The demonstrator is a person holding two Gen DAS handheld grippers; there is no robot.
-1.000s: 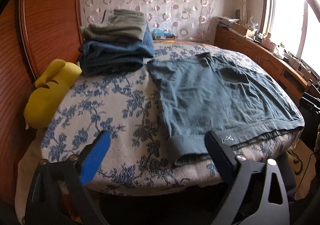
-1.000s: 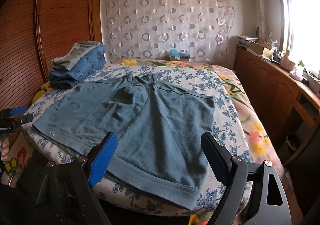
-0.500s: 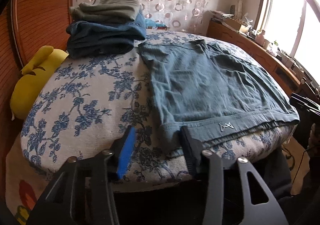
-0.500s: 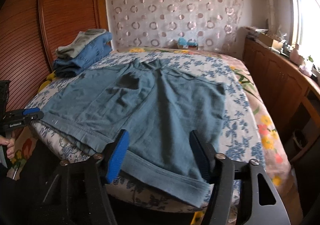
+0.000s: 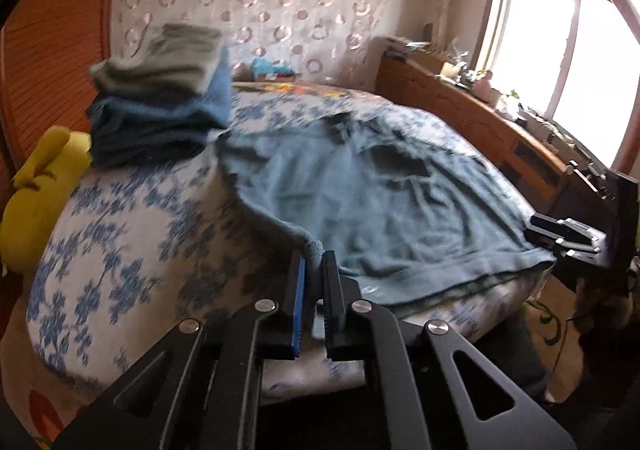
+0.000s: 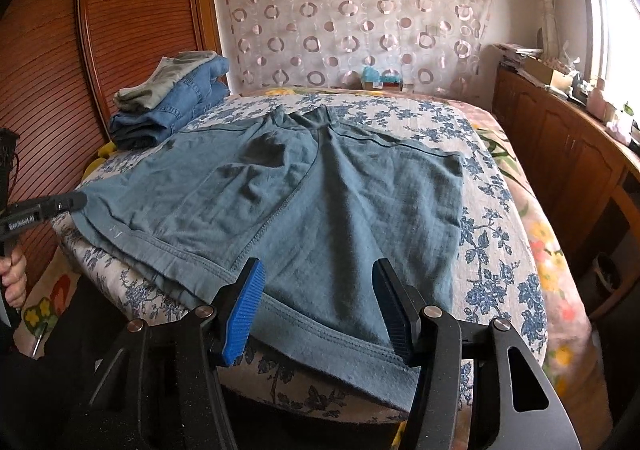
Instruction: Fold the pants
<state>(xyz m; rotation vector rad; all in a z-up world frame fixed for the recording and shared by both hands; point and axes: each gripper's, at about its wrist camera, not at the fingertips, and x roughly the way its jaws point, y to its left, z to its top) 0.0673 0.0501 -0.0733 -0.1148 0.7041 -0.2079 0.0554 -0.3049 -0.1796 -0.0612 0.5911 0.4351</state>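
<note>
Blue-grey short pants (image 5: 380, 201) lie spread flat on the bed, waistband far, leg hems near. My left gripper (image 5: 314, 270) is shut on the near left hem corner, and the cloth rises in a small ridge from the bed to the pads. In the right wrist view the same pants (image 6: 320, 189) fill the middle, and the left gripper (image 6: 76, 199) shows at their left corner. My right gripper (image 6: 318, 290) hovers over the near hem of the right leg. Its jaws stand partly apart and the pads press on nothing.
A stack of folded jeans and grey clothes (image 6: 172, 101) sits at the bed's far left corner. A yellow plush (image 5: 40, 185) lies beside the bed by the wooden wardrobe (image 6: 60, 69). A low wooden cabinet (image 6: 560, 153) runs along the right under the window.
The left jaws have closed on the pants' near left corner and raised it slightly. The right jaws narrowed part way and have held over the hem since.
</note>
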